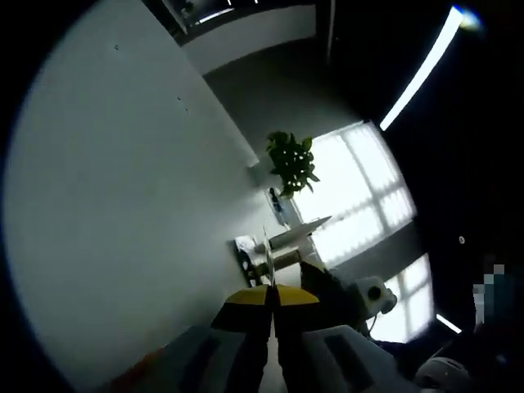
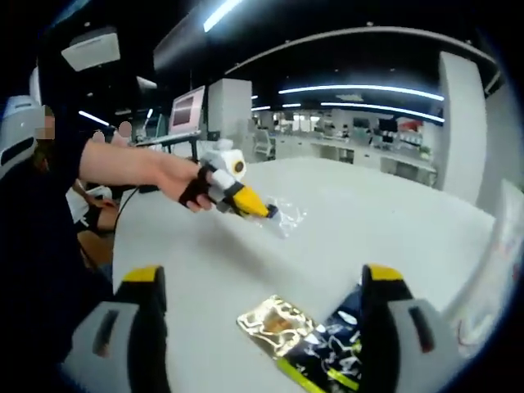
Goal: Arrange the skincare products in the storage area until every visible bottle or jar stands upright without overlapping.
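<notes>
My right gripper [image 2: 262,278] is open, its two yellow-tipped jaws standing wide apart low over the white table [image 2: 393,221]. Between them lie a gold foil sachet [image 2: 277,322] and a dark sachet with green print [image 2: 334,354], flat and partly overlapping. Farther back, a person's hand holds my left gripper [image 2: 264,210], whose tips are at a crinkled clear plastic wrapper [image 2: 286,217] on the table. In the left gripper view the left gripper [image 1: 273,293] has its jaws pressed together, with a thin clear edge of the wrapper [image 1: 268,250] rising from between them.
A white sheet-like object [image 2: 501,246] stands at the table's right edge. The person's arm [image 2: 123,164] reaches in from the left. A potted plant [image 1: 291,162] and a bright window [image 1: 360,188] show beyond the left gripper. Desks and monitors fill the room behind.
</notes>
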{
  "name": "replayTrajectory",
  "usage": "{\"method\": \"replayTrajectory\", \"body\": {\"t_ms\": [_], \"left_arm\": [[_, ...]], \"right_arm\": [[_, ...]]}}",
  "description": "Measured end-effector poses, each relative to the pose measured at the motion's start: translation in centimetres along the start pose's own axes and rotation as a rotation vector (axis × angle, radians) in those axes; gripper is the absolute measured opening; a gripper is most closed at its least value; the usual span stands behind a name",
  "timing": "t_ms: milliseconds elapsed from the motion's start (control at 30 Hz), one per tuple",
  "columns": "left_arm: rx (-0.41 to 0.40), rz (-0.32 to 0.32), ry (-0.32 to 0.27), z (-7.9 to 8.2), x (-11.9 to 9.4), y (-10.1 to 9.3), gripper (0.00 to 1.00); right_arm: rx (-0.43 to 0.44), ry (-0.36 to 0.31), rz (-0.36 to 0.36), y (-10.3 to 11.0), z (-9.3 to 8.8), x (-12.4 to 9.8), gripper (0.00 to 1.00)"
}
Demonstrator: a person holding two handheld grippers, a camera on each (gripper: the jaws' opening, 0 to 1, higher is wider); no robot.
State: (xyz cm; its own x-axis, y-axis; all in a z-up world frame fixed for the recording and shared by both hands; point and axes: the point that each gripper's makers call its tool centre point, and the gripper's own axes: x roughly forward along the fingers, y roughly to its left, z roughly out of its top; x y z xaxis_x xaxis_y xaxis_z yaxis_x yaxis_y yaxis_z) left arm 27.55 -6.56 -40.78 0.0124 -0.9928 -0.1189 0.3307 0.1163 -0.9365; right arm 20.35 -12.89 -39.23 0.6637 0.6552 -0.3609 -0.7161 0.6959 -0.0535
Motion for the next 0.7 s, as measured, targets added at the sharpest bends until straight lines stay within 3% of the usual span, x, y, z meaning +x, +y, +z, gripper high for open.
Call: {"method": "replayTrajectory", "body": {"t_ms": [300, 700], "left_arm": [[-0.039, 0.012, 0.033, -1.2, 2.8, 0.5, 0.00], [-0.072, 0.055, 0.090, -2.1, 5.5, 1.6, 0.00]], "right_arm": [[0.038, 0.055, 0.001, 0.6, -2.5, -2.2, 1.00], [0.036, 0.018, 0.029, 2.4, -2.2, -2.6, 1.00]]}}
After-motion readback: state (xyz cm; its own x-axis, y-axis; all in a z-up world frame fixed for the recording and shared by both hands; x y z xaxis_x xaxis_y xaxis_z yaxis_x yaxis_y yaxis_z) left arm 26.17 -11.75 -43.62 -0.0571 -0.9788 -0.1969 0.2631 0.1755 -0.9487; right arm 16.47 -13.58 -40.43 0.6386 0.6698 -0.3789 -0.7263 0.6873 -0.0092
